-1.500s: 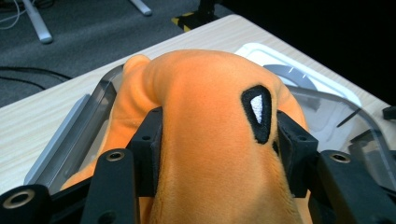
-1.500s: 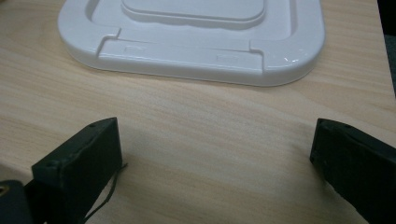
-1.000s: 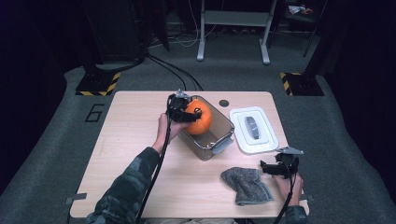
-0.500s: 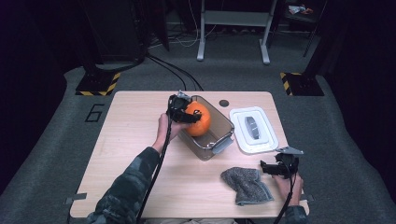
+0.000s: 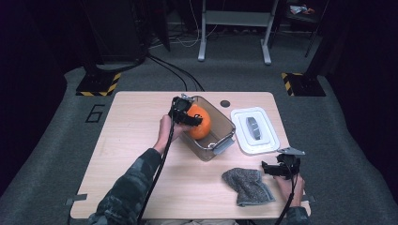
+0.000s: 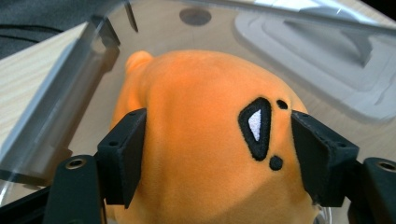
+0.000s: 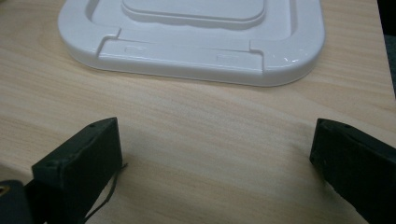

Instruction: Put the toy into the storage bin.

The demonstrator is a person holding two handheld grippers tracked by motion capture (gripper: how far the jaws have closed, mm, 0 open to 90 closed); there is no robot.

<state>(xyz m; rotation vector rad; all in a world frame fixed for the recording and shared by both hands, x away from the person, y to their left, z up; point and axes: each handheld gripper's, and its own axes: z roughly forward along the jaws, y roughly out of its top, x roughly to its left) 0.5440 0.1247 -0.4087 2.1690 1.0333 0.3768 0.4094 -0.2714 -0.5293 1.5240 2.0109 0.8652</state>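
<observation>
Right now the left tongs (image 6: 215, 154) have just been opening around the orange plush toy (image 6: 205, 135), which sits between the jaws: in the left gripper view the left pad looks to lie close against the fur, while the right pad stands a little off it, so I would call this a letting-go and not a grip. The toy rests inside the clear plastic container (image 5: 224, 123), whose see-through walls rise around it in that view, and from above the toy (image 5: 199, 123) fills the near-left part of the box with the left tongs (image 5: 187, 115) reaching in over the rim from the left. It looks placed there on purpose, as if being packed away, with the jaws spreading so that it settles on the bottom. The white lid (image 5: 256, 130) lies flat on the bench (image 5: 131, 140) just beside the container on its right, off and ready, presumably for closing the box afterwards. The right tongs (image 7: 215, 172) hang with jaws wide apart and nothing between them, over bare wood near the lid's (image 7: 191, 37) edge; from above they (image 5: 272, 168) wait by the bench's front right corner. A grey knitted cloth (image 5: 248, 186) lies crumpled just left of them, untouched. A small dark disc (image 5: 225, 103) sits behind the container.
</observation>
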